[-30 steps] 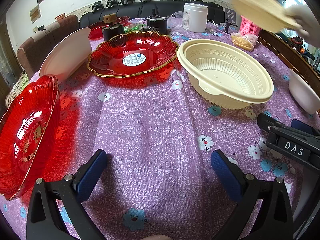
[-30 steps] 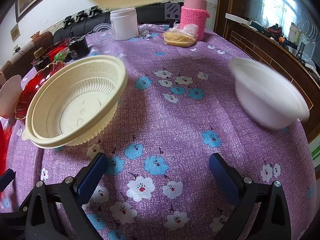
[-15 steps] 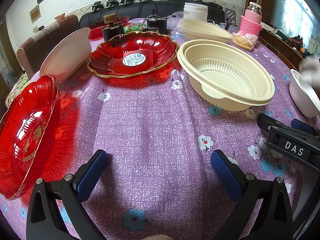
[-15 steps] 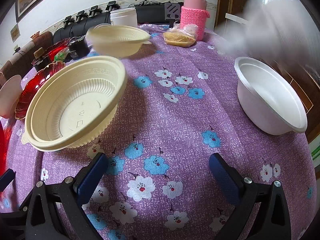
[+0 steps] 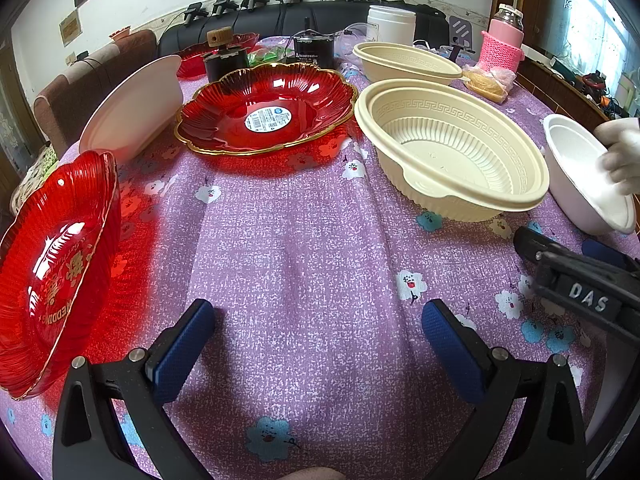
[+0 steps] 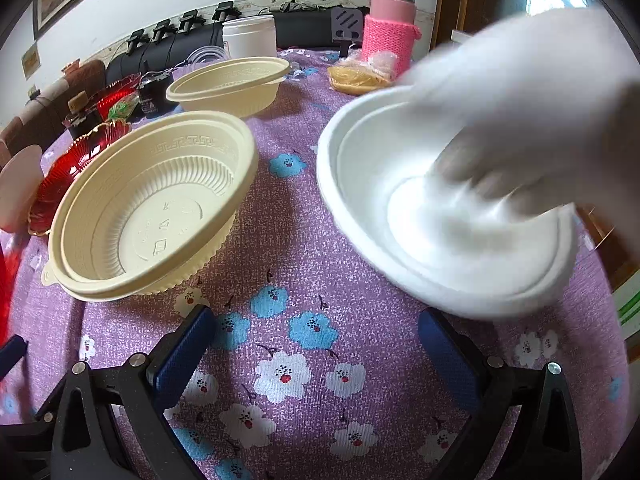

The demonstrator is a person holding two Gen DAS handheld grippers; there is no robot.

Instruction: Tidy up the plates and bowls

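Observation:
My left gripper [image 5: 318, 340] stands open over the purple flowered cloth with nothing between its fingers. My right gripper [image 6: 316, 344] is open too, low over the cloth. A big cream bowl [image 5: 452, 148] [image 6: 152, 204] sits centre right, a second cream bowl [image 5: 404, 66] [image 6: 232, 86] behind it. A gloved hand [image 6: 520, 120] [image 5: 618, 152] grips a white bowl [image 6: 432, 220] [image 5: 580, 176] just beyond my right gripper. A red plate [image 5: 264, 108] lies in the middle, another red plate [image 5: 56, 264] at the left edge, and a white bowl [image 5: 132, 104] leans at the back left.
At the table's far side stand a white jar [image 5: 390, 26], a pink-sleeved flask [image 5: 504, 42], a bagged snack [image 5: 486, 82], dark small devices [image 5: 314, 50] and a further red dish [image 5: 192, 60]. A sofa and chair back the table. The right gripper's body [image 5: 584, 292] shows at the lower right.
A hand set the second cream bowl down behind the big one, then moved to the white bowl on the right and now tilts it. Neither gripper has moved.

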